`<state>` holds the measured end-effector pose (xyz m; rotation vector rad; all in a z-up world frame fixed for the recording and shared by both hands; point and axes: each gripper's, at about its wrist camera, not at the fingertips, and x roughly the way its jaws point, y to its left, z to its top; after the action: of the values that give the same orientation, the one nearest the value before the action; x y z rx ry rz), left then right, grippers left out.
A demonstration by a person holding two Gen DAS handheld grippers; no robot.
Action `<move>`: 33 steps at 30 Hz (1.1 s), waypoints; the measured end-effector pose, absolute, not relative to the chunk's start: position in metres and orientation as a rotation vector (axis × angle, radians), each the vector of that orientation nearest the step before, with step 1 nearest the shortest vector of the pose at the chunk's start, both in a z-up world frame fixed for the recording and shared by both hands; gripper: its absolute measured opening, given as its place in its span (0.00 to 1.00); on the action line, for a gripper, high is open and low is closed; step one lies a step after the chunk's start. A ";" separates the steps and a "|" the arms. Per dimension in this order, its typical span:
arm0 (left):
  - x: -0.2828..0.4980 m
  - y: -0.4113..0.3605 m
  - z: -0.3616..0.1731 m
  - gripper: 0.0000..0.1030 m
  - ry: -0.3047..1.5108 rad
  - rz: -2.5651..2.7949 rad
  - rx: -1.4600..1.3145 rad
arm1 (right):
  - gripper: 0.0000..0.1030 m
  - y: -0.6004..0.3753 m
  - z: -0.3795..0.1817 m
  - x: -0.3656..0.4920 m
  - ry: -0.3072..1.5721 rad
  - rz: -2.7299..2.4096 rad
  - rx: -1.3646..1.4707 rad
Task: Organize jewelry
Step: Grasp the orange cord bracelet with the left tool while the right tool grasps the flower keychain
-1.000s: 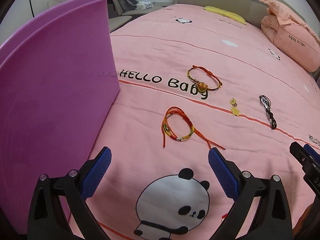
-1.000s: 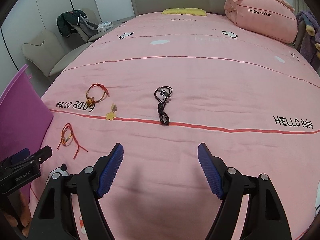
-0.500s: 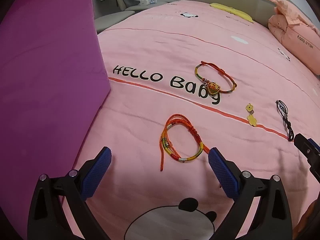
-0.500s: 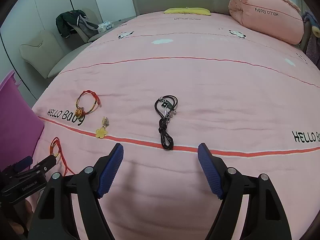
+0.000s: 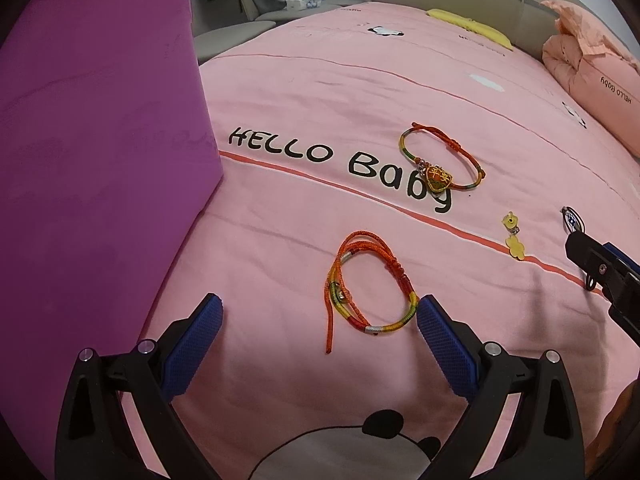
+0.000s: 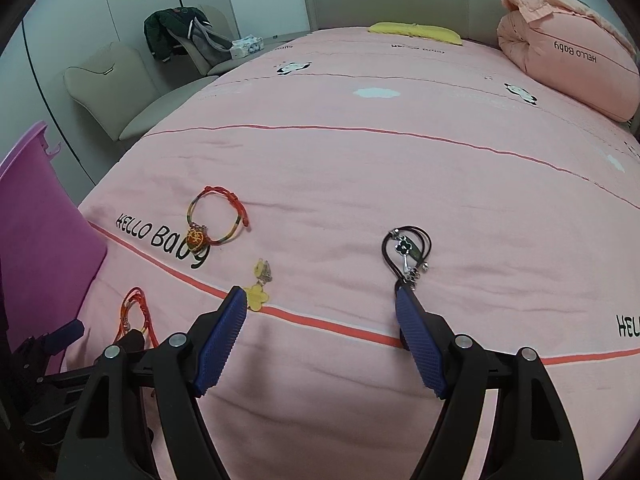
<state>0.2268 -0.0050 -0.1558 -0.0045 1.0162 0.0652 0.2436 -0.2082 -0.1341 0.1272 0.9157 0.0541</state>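
- Left claw [image 5: 318, 322]: spread wide and empty, low over the bedspread [image 5: 360, 92]. The woven cord bracelet [image 5: 370, 284] lies between its blue pads, its lower right arc just beside the right pad [image 5: 446, 350].
- Right claw [image 6: 320, 320]: likewise spread wide and holding nothing. Its right tip sits over the tail of the black cord necklace [image 6: 406, 250]; its left tip is just beside the yellow flower charm [image 6: 258, 292].
- Other pieces: a second bracelet with a heart charm [image 5: 440, 160] rests on the printed lettering, well apart from both claws. A purple box [image 5: 92, 152] stands at the left edge of the bed, probably the place for the jewelry.
- Risk, left side: the bracelet's loose red tails may slip out of a closing grip, or the pads may pinch the soft bedspread along with the cord.
- Risk, right side: the claw spans two pieces, so closing here may catch the charm with the necklace or miss both.
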 end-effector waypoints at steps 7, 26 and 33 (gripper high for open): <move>0.230 -0.004 -0.160 0.93 1.025 0.068 -0.025 | 0.71 -0.197 -0.139 0.255 0.924 0.093 0.116; 0.235 -0.005 -0.169 0.93 1.027 0.084 -0.051 | 0.71 -0.171 -0.170 0.278 0.997 0.150 0.013; 0.239 -0.004 -0.175 0.87 1.019 0.069 -0.060 | 0.69 -0.168 -0.179 0.282 1.017 0.137 -0.010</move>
<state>0.2392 -0.0035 -0.1755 -0.0604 1.0190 0.0688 0.2819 -0.1683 -0.1793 -0.0103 1.0174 0.1374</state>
